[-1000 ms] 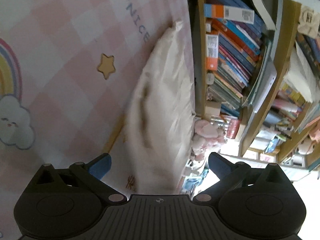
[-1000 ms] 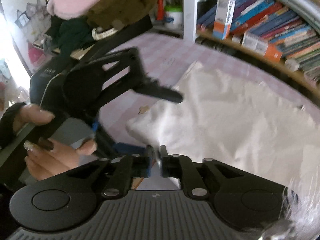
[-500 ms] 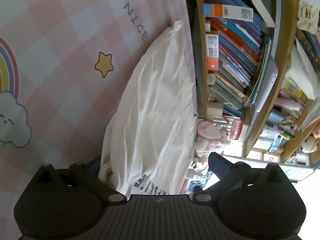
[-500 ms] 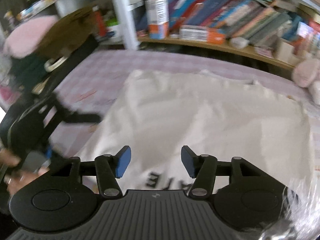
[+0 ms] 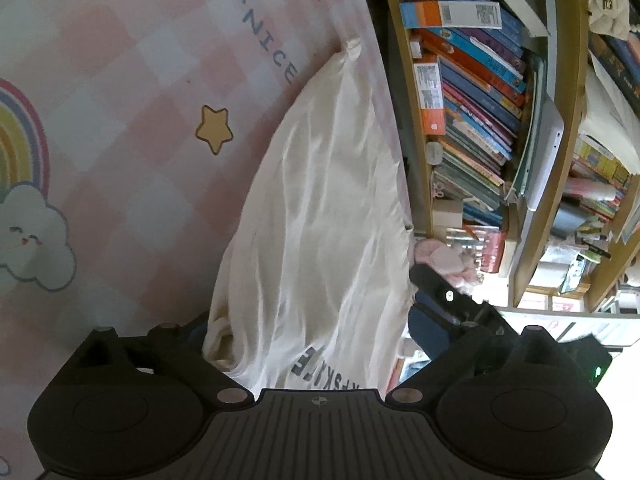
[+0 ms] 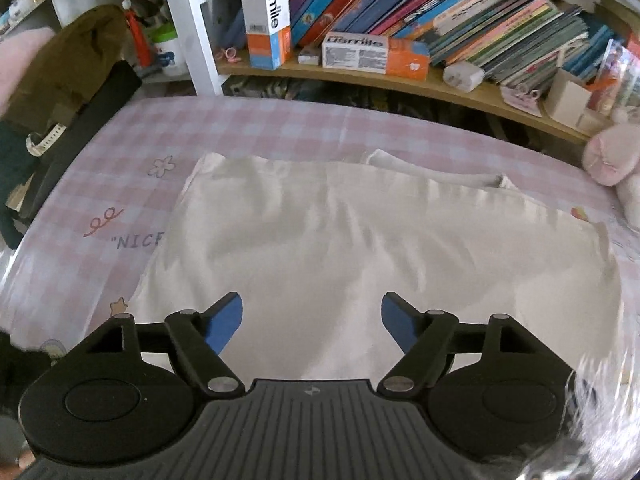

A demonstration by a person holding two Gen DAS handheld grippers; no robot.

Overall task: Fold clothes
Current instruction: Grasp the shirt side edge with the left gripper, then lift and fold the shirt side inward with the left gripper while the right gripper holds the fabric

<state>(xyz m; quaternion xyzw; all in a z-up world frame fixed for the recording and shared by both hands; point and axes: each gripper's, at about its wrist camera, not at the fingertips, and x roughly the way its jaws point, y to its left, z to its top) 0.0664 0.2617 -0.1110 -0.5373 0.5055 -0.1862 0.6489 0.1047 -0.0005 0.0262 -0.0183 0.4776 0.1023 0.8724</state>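
Note:
A white T-shirt [image 5: 320, 216] with dark lettering at its near end lies spread on the pink checked sheet [image 5: 120, 80]. Its near end, bunched at the collar, sits between the fingers of my left gripper [image 5: 312, 332], whose jaws are closing but stand wide; the left finger is hidden behind the cloth. My right gripper [image 6: 310, 320] hovers over the middle of the T-shirt [image 6: 360, 240], its jaws opening, with nothing between the blue pads [image 6: 224, 320]. The right gripper [image 5: 448, 296] also shows at the shirt's right edge in the left wrist view.
A wooden bookshelf [image 6: 400, 80] packed with books and boxes runs along the far side of the bed. A pink plush toy [image 6: 612, 152] sits at the right. Piled clothes [image 6: 68, 56] and a white post [image 6: 188, 28] stand at the left.
The right gripper was shut on the shirt's edge beside the left gripper; it let go, opened and swung right over the shirt. The cloth dropped and settled flat.

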